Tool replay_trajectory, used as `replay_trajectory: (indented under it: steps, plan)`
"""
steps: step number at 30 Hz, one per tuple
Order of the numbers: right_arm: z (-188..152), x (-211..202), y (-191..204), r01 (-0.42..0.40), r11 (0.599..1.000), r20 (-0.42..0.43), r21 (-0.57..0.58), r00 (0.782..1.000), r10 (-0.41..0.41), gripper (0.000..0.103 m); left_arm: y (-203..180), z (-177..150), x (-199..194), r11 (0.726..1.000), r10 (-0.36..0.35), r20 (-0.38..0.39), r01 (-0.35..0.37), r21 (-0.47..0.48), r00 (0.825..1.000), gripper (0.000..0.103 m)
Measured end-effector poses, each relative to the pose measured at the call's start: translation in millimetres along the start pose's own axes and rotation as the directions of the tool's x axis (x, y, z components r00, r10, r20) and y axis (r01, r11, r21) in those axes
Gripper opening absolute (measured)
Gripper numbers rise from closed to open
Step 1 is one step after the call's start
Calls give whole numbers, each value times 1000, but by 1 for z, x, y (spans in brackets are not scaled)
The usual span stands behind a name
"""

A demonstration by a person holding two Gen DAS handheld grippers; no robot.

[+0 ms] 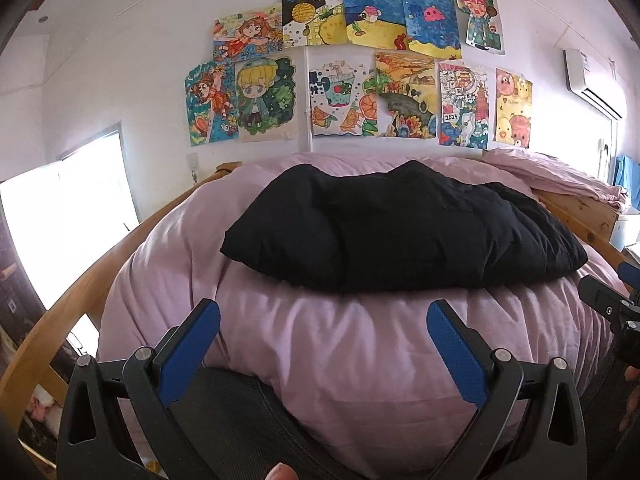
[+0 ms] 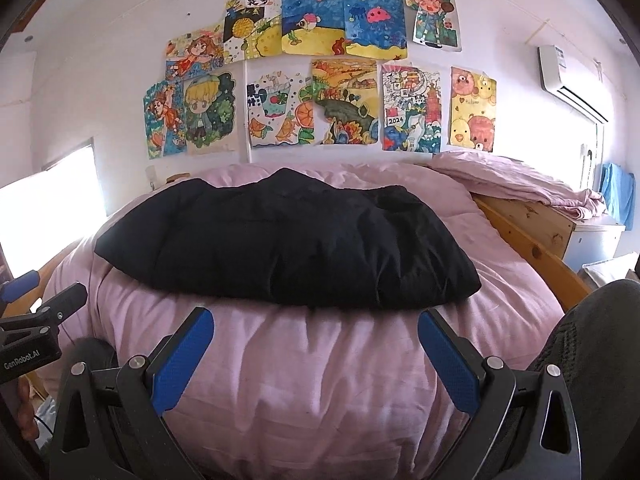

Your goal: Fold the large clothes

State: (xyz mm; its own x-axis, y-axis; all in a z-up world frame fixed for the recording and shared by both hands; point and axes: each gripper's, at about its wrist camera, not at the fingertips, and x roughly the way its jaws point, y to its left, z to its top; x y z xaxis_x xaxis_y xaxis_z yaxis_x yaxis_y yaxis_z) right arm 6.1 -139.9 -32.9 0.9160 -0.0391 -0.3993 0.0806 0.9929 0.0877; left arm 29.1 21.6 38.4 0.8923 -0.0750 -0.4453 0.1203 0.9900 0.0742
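A black padded garment (image 1: 400, 232) (image 2: 288, 240) lies folded in a thick bundle across the pink bed cover (image 1: 340, 352) (image 2: 320, 376). My left gripper (image 1: 323, 320) is open, held back from the garment's near edge, with nothing between its blue pads (image 1: 188, 352). In the right wrist view my right gripper (image 2: 316, 324) is open too, just short of the garment's front edge, and its blue pads (image 2: 448, 360) are empty. Each gripper shows at the edge of the other's view: the right gripper (image 1: 616, 300) and the left gripper (image 2: 36, 312).
A wooden bed frame (image 1: 60, 316) (image 2: 528, 228) runs along both sides. A folded pink sheet (image 2: 520, 180) lies at the far right. Children's drawings (image 1: 360, 68) cover the wall behind. A bright window (image 1: 64, 220) is at left, an air conditioner (image 2: 572, 80) at upper right. A dark trouser leg (image 2: 592, 340) is at right.
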Motion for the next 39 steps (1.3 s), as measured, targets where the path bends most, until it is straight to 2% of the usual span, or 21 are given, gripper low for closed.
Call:
replay_trajectory:
  steps: [39]
  plan:
    - [0,2,-2,-2,1000,-4,6,1000,2,103,3,0,1,1000,1,5,-1,4,1000,102]
